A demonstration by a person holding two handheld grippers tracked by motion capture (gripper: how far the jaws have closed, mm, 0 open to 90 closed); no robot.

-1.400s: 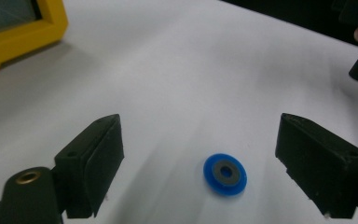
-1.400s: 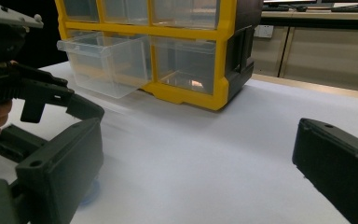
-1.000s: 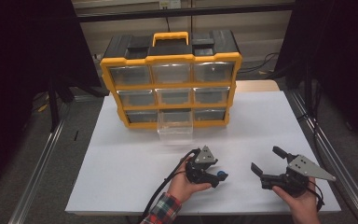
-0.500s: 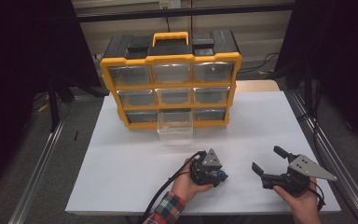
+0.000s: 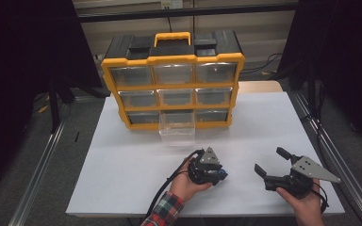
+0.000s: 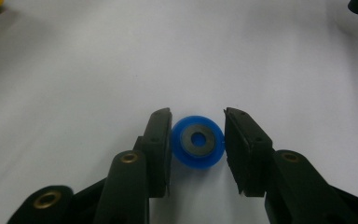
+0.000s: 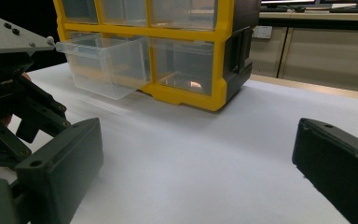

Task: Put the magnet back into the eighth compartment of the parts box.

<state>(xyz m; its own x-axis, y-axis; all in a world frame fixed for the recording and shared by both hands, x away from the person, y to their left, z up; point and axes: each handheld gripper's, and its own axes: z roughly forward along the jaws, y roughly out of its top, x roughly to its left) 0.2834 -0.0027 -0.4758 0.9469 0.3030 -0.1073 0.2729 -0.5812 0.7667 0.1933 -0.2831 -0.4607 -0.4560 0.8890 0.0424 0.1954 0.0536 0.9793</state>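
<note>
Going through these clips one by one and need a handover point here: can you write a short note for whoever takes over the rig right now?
Left gripper: jaws have just been closing around the blue wheel, which lies on the white table; whether the pads press on it yet I cannot tell.
Right gripper: open, empty, low over the table.
Organizer: bottom middle drawer pulled out, looks empty.
Done: drawer opened, wheel straddled.
Left, probably: finish the grip, lift the wheel, place it in the open drawer, push it shut.

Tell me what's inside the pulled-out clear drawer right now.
The clear drawer at the bottom middle of the yellow organizer looks empty through its walls in the high view and the right gripper view. Its back end, tucked inside the organizer, is hidden.
</note>
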